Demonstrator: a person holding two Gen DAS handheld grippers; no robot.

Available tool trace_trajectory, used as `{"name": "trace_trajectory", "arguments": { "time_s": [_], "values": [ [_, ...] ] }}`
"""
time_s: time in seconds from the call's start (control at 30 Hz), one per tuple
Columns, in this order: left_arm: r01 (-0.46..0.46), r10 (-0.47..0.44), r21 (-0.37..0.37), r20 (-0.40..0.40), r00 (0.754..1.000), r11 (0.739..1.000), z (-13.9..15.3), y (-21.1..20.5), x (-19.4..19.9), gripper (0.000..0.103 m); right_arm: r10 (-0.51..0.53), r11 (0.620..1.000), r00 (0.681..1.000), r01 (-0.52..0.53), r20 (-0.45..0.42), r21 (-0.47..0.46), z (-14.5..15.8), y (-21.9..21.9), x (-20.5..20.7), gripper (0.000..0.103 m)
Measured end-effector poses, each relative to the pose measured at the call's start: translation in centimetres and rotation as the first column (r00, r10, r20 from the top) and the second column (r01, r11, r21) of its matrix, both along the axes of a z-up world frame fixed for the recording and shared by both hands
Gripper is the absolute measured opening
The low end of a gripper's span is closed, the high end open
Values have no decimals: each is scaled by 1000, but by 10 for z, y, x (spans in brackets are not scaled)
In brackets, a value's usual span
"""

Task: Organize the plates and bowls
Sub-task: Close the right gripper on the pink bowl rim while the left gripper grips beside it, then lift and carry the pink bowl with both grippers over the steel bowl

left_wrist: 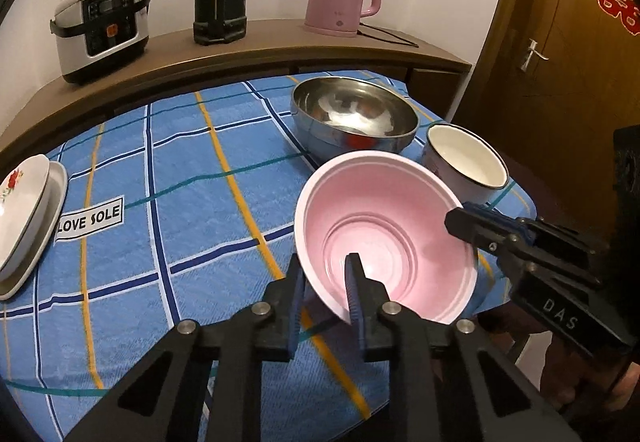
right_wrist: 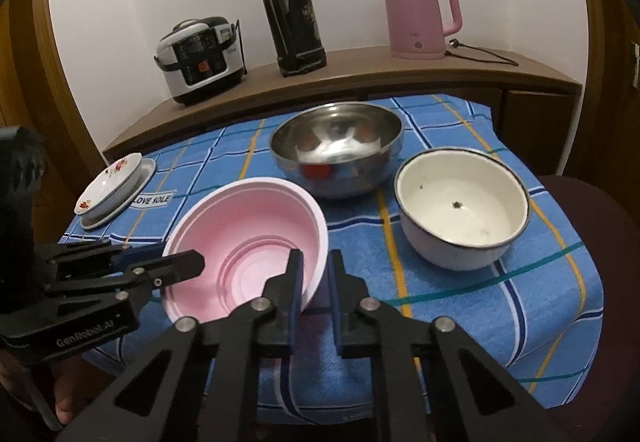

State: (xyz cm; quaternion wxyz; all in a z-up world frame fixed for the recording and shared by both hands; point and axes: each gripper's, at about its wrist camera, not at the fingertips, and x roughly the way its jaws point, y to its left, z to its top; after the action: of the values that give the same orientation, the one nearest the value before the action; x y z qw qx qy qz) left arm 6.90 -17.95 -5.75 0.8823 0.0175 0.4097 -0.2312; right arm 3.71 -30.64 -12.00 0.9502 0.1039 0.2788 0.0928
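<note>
Both grippers pinch the pink bowl's (left_wrist: 384,238) rim, left gripper (left_wrist: 326,282) and right gripper (right_wrist: 316,274) on opposite sides, steel bowl (right_wrist: 336,149) beyond the fingertips.

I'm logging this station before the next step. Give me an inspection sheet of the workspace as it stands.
Surface: table under blue plaid cloth.
Job's things: pink bowl tilted, held at both rims; steel bowl; white enamel bowl, specks inside; floral plate on a white plate.
Clutter: nothing seen.
Grippers: left tool and right tool each straddle the pink bowl's rim.
Cables: kettle cord on the sideboard.
Surroundings: rice cooker, black thermos, pink kettle, wooden door.
</note>
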Motion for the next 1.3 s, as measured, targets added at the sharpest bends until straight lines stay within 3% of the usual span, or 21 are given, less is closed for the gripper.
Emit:
{"name": "trace_trajectory", "arguments": {
  "time_s": [0.17, 0.47, 0.83, 1.0, 1.3],
  "values": [
    [-2, 0, -41, -38, 999, 999, 4, 5, 3, 18, 1, 1000, 1000, -1, 6, 14, 7, -1, -1, 11],
    [23, -23, -54, 5, 1000, 998, 31, 5, 4, 18, 9, 999, 999, -11, 33, 40, 34, -7, -2, 11],
    [77, -71, -57, 90, 993, 995, 72, -10, 32, 18, -25, 999, 997, 23, 78, 37, 91, -25, 15, 13],
    [105, -91, -73, 168, 982, 992, 99, -14, 46, 18, -53, 998, 993, 51, 106, 27, 119, -31, 26, 13],
    [138, -113, -108, 210, 971, 984, 117, -13, 89, 18, -92, 996, 993, 90, 77, 20, 133, -31, 57, 14]
  ]
}}
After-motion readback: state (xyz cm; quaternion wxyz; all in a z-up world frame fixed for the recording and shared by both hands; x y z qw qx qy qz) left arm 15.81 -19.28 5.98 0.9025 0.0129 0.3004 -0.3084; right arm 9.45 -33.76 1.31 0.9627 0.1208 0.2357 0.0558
